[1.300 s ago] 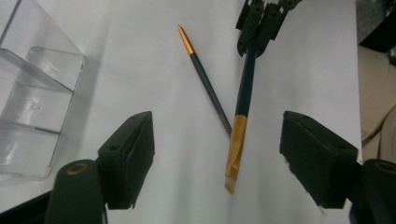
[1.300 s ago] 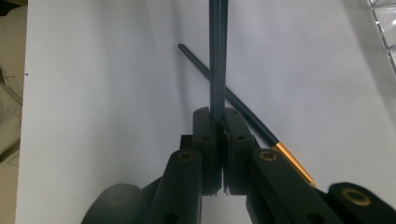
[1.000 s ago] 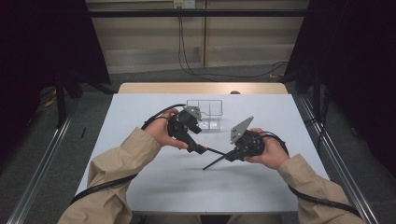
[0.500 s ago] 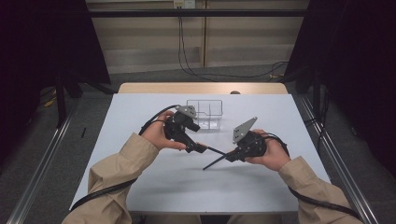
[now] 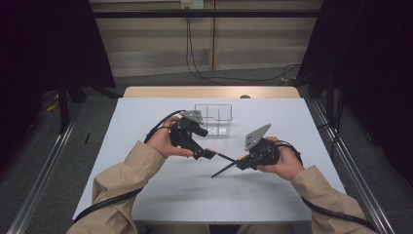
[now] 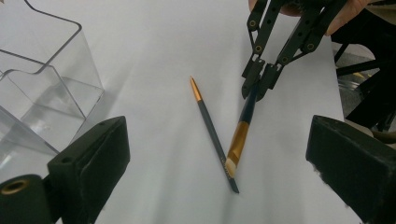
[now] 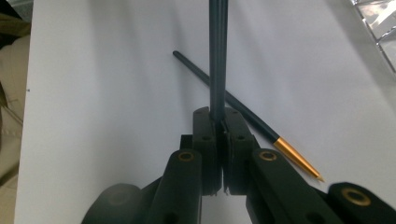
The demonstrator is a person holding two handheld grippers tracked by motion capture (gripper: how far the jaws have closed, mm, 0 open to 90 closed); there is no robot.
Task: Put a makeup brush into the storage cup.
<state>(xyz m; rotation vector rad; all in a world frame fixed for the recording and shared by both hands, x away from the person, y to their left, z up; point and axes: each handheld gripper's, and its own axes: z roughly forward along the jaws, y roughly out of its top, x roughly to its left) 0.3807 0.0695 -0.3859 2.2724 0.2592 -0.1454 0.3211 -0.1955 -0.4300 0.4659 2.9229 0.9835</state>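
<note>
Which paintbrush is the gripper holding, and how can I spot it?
Find the clear plastic box on the white table. In front of it, the right gripper pinches one brush. It has a wide gold band and flat pale bristles; the other brush has a pointed gold tip.

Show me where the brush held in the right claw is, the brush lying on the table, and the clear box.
held brush [image 6: 239, 140]: left gripper view, on its golden ferrule.
lying brush [image 6: 211, 130]: left gripper view, on the middle of its dark handle.
clear box [image 5: 220, 113]: high view, on its far rim.
</note>
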